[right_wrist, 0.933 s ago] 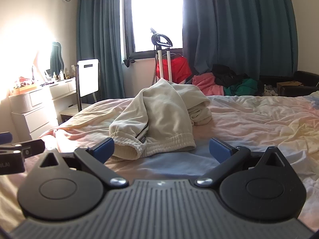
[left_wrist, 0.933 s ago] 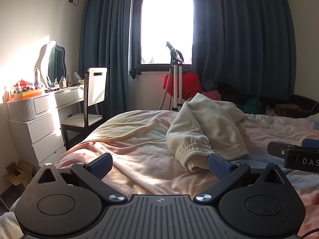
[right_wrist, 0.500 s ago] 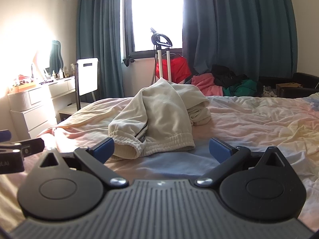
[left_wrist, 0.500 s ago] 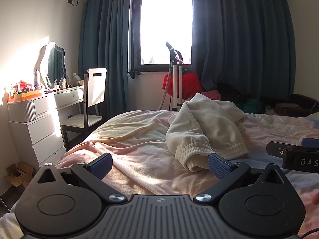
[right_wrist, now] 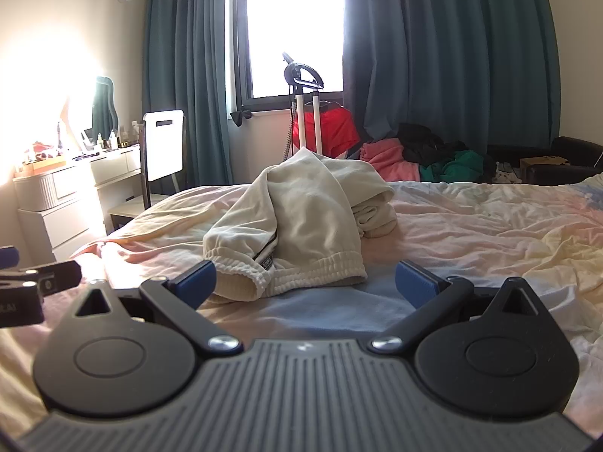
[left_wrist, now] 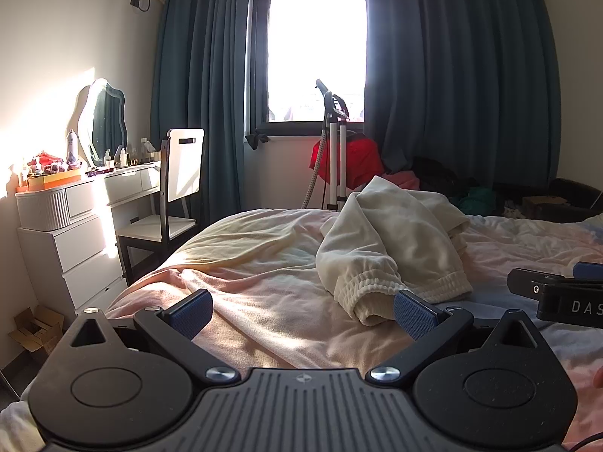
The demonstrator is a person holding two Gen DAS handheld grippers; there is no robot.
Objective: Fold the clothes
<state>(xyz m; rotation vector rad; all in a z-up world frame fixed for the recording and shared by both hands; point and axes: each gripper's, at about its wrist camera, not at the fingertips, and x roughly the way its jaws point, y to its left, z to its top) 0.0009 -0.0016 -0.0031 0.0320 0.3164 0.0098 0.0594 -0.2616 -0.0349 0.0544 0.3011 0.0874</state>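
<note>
Sunlit bed [left_wrist: 264,286] carries a crumpled cream garment [right_wrist: 301,226] at frame centre. Nothing has shifted over the last second: left claw [left_wrist: 301,307] and right claw [right_wrist: 307,282] stay wide open, empty, just short of it, so folding hasn't begun.

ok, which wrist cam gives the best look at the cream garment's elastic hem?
Right wrist. The cream garment sits centred between the fingers, with its elastic hem and a small tag visible. In the left wrist view it lies off to the right, with one finger covering part of a cuff.
</note>
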